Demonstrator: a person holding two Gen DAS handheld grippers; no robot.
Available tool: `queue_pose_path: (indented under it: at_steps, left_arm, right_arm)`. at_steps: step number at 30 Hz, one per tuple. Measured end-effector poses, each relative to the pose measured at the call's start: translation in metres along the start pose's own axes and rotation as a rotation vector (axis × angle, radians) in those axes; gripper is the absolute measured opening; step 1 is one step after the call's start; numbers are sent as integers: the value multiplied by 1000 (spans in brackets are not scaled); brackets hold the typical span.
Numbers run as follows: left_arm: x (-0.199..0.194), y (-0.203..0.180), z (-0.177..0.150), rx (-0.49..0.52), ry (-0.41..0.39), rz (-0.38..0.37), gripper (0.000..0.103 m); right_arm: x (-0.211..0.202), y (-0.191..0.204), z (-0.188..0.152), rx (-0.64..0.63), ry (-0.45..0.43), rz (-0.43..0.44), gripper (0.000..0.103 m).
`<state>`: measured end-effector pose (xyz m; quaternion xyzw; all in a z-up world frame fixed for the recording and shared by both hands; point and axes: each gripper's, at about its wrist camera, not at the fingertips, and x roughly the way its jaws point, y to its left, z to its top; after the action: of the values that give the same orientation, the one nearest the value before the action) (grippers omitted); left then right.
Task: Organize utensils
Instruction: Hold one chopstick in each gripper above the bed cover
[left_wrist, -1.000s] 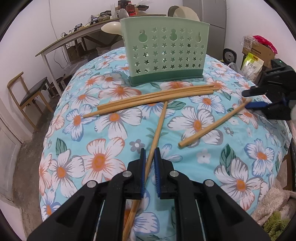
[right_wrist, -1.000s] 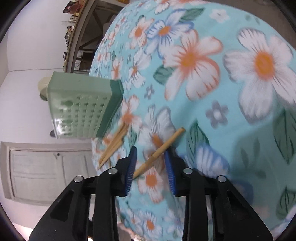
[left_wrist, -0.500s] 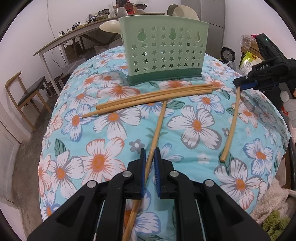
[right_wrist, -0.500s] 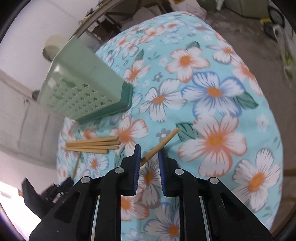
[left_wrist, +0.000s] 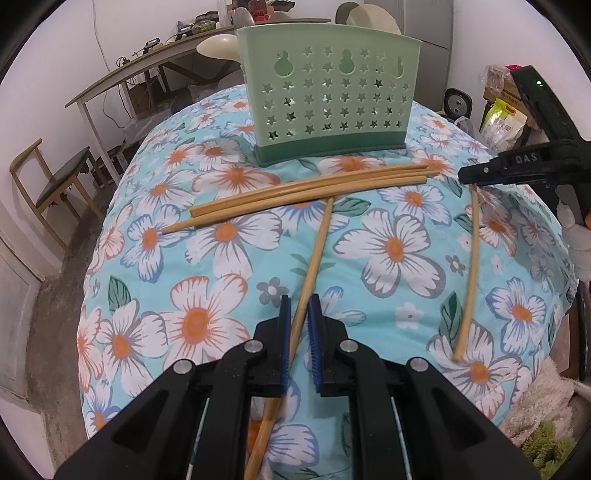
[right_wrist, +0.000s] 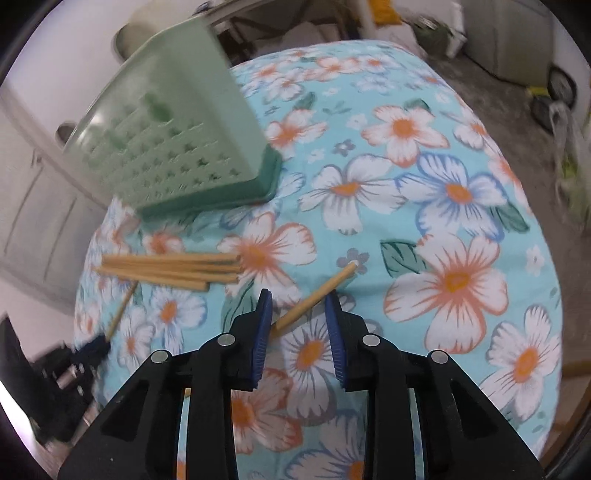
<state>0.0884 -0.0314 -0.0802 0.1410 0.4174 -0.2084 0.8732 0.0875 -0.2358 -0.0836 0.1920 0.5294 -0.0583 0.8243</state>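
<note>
A green star-punched utensil holder (left_wrist: 332, 99) (right_wrist: 177, 140) stands upright at the far side of the floral cloth (left_wrist: 395, 247). In front of it lie three chopsticks in a bundle (left_wrist: 306, 192) (right_wrist: 170, 267). My left gripper (left_wrist: 297, 314) is shut on a fourth chopstick (left_wrist: 314, 254), which rests on the cloth and points toward the bundle. My right gripper (right_wrist: 299, 314) (left_wrist: 467, 175) is at the right; its jaws are opening. A fifth chopstick (right_wrist: 317, 293) (left_wrist: 467, 273) lies on the cloth between them, and the pads are not pressing on it.
The cloth drops away at its rounded edges. A wooden chair (left_wrist: 48, 184) and a long cluttered table (left_wrist: 147, 74) stand to the left and behind. Bags (left_wrist: 502, 118) sit at the right, and a fluffy rug (left_wrist: 535, 424) lies at the lower right.
The right gripper rolled and shifted, swinging its chopstick from slanting to nearly straight toward me in the left view. Its jaws narrowed, then widened. The left gripper stayed put.
</note>
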Motion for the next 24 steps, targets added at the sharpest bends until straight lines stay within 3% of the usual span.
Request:
queue_pose_path:
  at_steps: [4,15,24]
  left_arm:
    - [1,-1,2,1,14,3,10]
    - [10,-9,22,31,62,12,11]
    - [29,-15,48,26,109,-27,14]
  right_arm:
    - [-1,0,-4,-65,11,1,28]
    - [-4,-20,-8,-11,-5,82,28]
    - [-14,-46,-8,61,-4,162,27]
